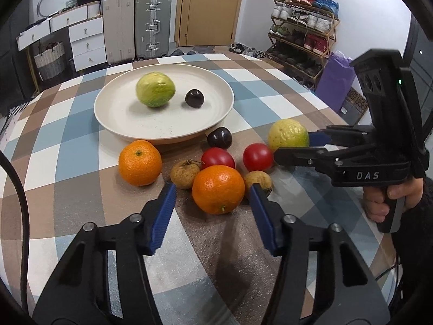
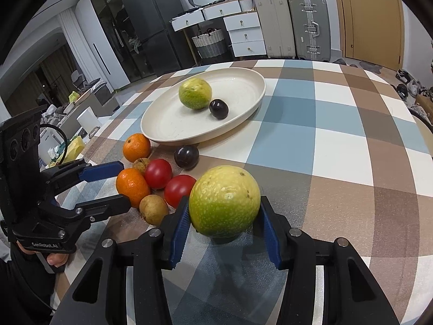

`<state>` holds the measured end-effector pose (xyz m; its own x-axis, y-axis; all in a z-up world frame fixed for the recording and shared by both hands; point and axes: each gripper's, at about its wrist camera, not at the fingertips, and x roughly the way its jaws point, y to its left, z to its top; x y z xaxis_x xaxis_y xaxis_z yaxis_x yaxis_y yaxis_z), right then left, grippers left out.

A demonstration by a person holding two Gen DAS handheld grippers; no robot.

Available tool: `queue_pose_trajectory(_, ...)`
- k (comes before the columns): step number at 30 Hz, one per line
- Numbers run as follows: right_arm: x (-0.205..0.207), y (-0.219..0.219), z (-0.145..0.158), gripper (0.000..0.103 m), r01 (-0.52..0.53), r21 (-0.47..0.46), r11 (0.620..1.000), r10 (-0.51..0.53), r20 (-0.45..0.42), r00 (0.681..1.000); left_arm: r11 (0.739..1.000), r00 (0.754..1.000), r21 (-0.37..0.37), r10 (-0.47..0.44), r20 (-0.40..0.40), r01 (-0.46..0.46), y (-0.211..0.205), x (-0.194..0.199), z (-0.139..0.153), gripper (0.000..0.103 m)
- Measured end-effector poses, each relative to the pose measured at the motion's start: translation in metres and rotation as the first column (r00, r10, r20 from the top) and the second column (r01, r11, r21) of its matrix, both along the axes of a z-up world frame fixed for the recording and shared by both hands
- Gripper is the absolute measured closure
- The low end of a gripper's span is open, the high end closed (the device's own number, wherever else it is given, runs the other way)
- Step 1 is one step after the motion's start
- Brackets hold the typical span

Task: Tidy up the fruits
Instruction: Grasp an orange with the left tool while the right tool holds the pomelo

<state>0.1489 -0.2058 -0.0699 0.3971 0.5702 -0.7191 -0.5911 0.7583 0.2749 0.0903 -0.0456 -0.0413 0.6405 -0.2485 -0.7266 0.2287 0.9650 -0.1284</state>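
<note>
Two oranges (image 1: 218, 189), two tomatoes (image 1: 217, 158) — perhaps two longans (image 1: 184, 175) — beside plate (image 1: 113, 124).

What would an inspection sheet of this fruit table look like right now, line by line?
Surface: checked tablecloth, round table.
Job's things: plate holds one green fruit and one dark plum; two oranges, two tomatoes, two brown fruits, another plum beside it.
Clutter: nothing seen.
Grippers: right gripper straddles second green fruit, contact unclear; left gripper open around near orange.
Cables: black cable at left edge.
Surroundings: suitcases, drawers, shoe rack, door.
</note>
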Motion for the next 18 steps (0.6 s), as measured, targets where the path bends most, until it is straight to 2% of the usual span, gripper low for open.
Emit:
queue_pose_trajectory(9,-0.0011,0.0011,-0.0001,0.053,0.002,-0.004,1.000,-0.002,0.004,1.000,1.000,1.000,-0.006,-0.022,-0.006,0.022,-0.0042,0.0019,-0.0031,0.065)
queue_pose_trajectory(18,-0.0023,0.0005,0.0012,0.053,-0.001,0.004,1.000,0.001,0.017,1.000,0.999,0.999,-0.032,-0.028,0.016,0.028,0.0007,-0.0008,0.0025,0.066)
